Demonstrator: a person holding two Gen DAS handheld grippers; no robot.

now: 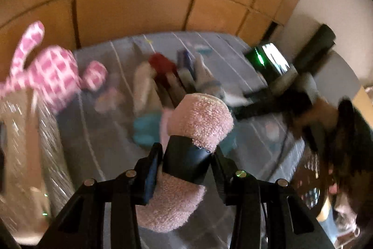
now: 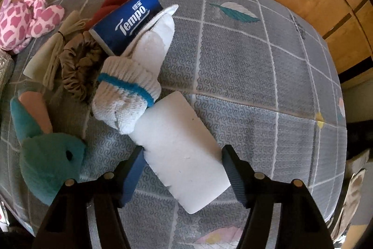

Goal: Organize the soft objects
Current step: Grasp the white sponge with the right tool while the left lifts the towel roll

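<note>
My left gripper (image 1: pixel 186 148) is shut on a fuzzy pink rolled sock (image 1: pixel 202 118) with a black band around its middle, held up above the bed. My right gripper (image 2: pixel 181 153) points down at the bed, and its pads touch both sides of a white paper roll (image 2: pixel 181 151) lying there. Against the roll's far end lies a white sock with a blue stripe (image 2: pixel 126 90). Behind it are a blue Tempo tissue pack (image 2: pixel 127 20), a brown scrunchie (image 2: pixel 79 67) and a beige bow (image 2: pixel 49 57). A teal plush (image 2: pixel 49 162) sits at the left.
A pink-and-white plush bunny (image 2: pixel 21 20) lies at the bed's far left, blurred in the left wrist view (image 1: pixel 53 76). The grey grid-patterned bedcover (image 2: pixel 256 76) is bare on its right half. Wooden wardrobe doors (image 1: pixel 139 4) stand behind. A shiny clear container (image 1: pixel 18 132) is at the left.
</note>
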